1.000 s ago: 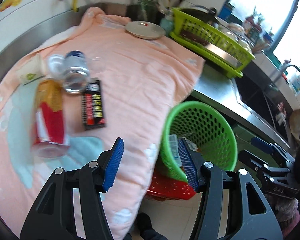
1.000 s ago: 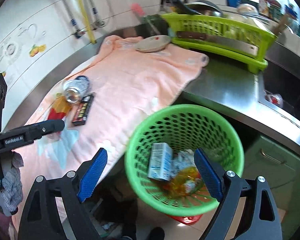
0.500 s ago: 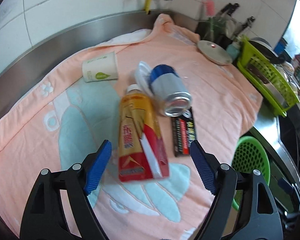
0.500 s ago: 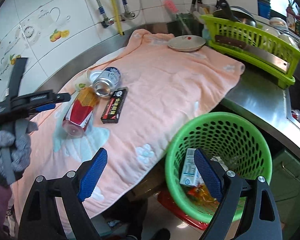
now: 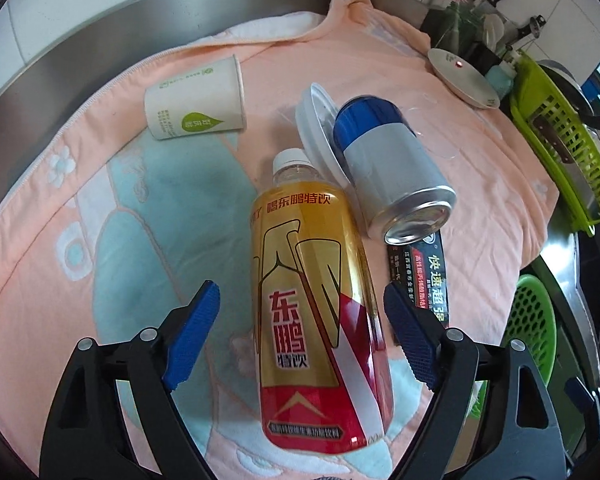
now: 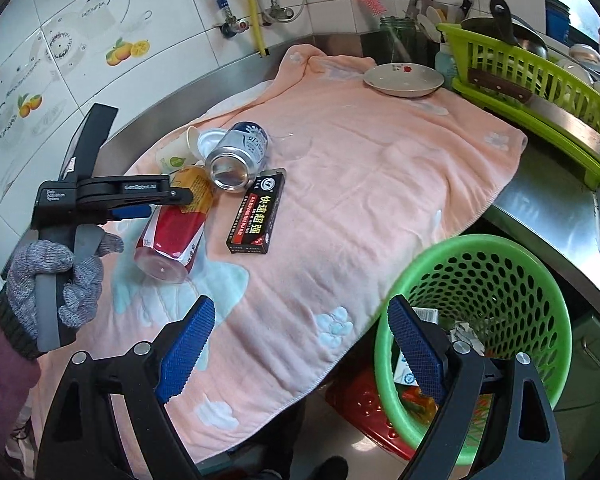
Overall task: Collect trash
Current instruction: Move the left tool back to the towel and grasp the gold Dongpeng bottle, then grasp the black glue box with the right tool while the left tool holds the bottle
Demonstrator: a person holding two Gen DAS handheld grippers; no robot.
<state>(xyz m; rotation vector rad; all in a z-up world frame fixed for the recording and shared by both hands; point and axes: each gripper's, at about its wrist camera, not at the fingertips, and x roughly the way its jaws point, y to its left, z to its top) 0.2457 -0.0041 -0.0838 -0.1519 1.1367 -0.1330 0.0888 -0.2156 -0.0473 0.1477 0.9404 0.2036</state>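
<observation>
A gold and red drink bottle (image 5: 316, 312) lies on the peach towel (image 5: 452, 80); it also shows in the right wrist view (image 6: 172, 236). My left gripper (image 5: 300, 320) is open, its fingers on either side of the bottle, not touching it. Beside the bottle lie a blue and silver can (image 5: 392, 172), a white plastic lid (image 5: 316, 132), a paper cup (image 5: 196, 100) and a black box (image 5: 420, 280). My right gripper (image 6: 300, 340) is open and empty over the towel's front edge, next to the green trash basket (image 6: 476, 320), which holds some trash.
A plate (image 6: 404, 78) sits at the towel's far end. A green dish rack (image 6: 540, 96) with a cleaver stands on the steel counter (image 6: 548, 208) to the right. A knife block and tiled wall are behind. A red stool (image 6: 360, 400) is under the basket.
My left gripper has swung away from the basket, closed in on the bottle and opened wider around it. My right gripper has pulled back from the basket a little.
</observation>
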